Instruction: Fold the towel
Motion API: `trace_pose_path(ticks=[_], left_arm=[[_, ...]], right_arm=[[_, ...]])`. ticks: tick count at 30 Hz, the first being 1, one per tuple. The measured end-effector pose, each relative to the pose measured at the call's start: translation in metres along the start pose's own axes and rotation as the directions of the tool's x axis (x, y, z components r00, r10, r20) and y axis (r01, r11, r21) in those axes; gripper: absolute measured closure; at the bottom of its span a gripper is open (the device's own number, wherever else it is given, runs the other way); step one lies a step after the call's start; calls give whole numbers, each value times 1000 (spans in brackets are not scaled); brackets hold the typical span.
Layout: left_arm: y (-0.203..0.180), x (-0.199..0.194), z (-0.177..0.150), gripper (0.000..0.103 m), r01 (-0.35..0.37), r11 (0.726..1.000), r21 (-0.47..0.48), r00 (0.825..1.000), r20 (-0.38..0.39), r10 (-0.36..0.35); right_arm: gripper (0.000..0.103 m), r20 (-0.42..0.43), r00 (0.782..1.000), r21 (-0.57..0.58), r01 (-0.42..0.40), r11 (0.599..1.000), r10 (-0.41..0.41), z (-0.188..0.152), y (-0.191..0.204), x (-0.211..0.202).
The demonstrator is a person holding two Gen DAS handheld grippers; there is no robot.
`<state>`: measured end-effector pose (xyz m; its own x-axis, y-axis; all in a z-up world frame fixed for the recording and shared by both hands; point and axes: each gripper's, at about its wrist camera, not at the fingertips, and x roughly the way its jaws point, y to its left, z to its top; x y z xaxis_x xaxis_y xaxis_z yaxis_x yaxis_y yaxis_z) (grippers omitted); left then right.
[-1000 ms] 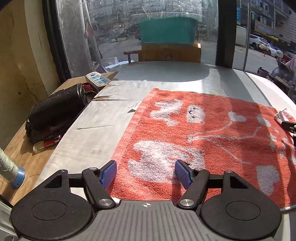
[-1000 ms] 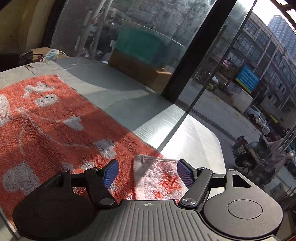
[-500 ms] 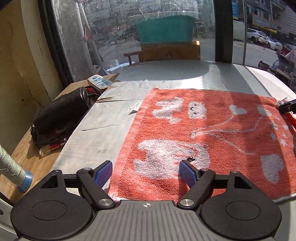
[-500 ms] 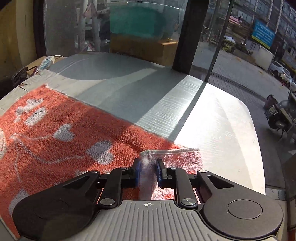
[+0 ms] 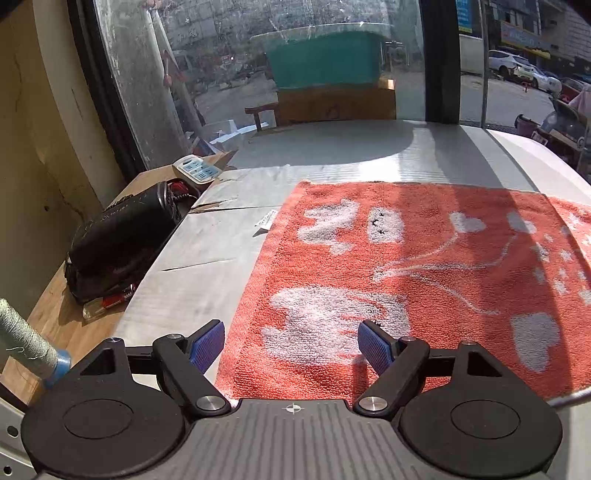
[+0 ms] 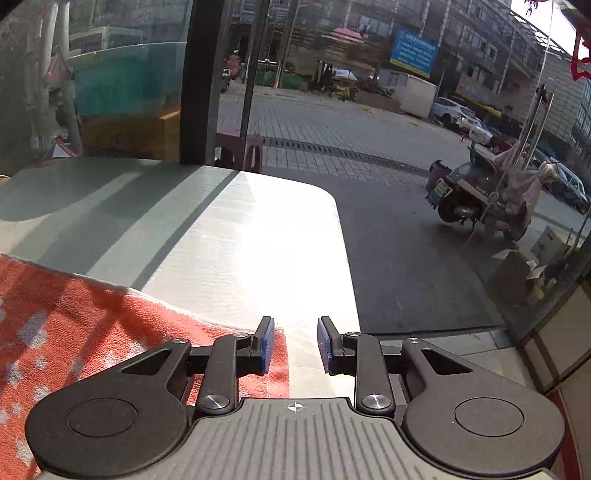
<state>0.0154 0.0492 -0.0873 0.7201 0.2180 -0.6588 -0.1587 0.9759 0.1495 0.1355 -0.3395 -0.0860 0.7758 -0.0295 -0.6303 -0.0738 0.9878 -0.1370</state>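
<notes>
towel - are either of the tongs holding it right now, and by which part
Nothing is held. The left tongs and right tongs are both open over the towel.

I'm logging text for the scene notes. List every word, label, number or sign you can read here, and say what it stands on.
Nothing can be read for certain.
Blue signboard on the building across the street: white lettering, too small to read.
Scooter plate: blurred.
White tag at the edge of the orange towel: print too small.
Power strip by the window: no readable markings.
Black bag: faint marks, illegible.
Shop signs outside: blurred.
</notes>
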Motion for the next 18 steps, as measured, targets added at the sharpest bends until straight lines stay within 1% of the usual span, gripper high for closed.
trace_pose_path(ticks=[2, 4, 6, 7, 9, 10, 11, 12, 13, 14, 16, 17, 18], left_arm=[[-14, -20, 9, 22, 69, 997, 41, 995, 65, -71], [-32, -32, 16, 21, 142, 986, 88, 985, 88, -150], [-57, -40, 20, 20, 234, 962, 143, 964, 91, -248], [-70, -41, 21, 20, 278, 946, 168, 953, 78, -293], [-98, -44, 21, 20, 376, 901, 216, 920, 30, -391], [-110, -46, 20, 20, 416, 878, 236, 902, 13, -431], [-125, -48, 18, 20, 460, 848, 263, 880, -7, -475], [-139, -49, 16, 20, 496, 819, 287, 859, -24, -512], [-153, -51, 14, 20, 523, 791, 316, 841, -39, -540], [-168, -54, 10, 20, 546, 763, 346, 824, -54, -564], [-192, -59, 4, 20, 565, 724, 395, 805, -70, -590], [-201, -61, 1, 20, 567, 714, 411, 802, -76, -593], [-212, -64, -3, 20, 572, 696, 434, 795, -84, -601]], right_arm=[[51, 34, 999, 55, -15, 998, 14, -4, -15, -10], [47, 90, 995, 121, -42, 992, 31, -8, -27, -23], [46, 145, 988, 176, -76, 982, 50, -11, -38, -37], [44, 184, 980, 211, -108, 971, 69, -13, -44, -45], [35, 246, 964, 266, -165, 950, 99, -17, -54, -61], [26, 272, 955, 283, -193, 940, 114, -19, -59, -69], [19, 290, 948, 280, -214, 936, 130, -19, -62, -75], [16, 307, 940, 275, -235, 932, 147, -19, -66, -81], [13, 310, 938, 265, -240, 934, 153, -18, -66, -84], [13, 299, 943, 248, -228, 942, 150, -16, -67, -88], [13, 277, 948, 214, -219, 952, 156, -12, -67, -95], [13, 267, 949, 199, -223, 954, 166, -11, -67, -98], [13, 263, 949, 191, -227, 955, 173, -11, -67, -98]])
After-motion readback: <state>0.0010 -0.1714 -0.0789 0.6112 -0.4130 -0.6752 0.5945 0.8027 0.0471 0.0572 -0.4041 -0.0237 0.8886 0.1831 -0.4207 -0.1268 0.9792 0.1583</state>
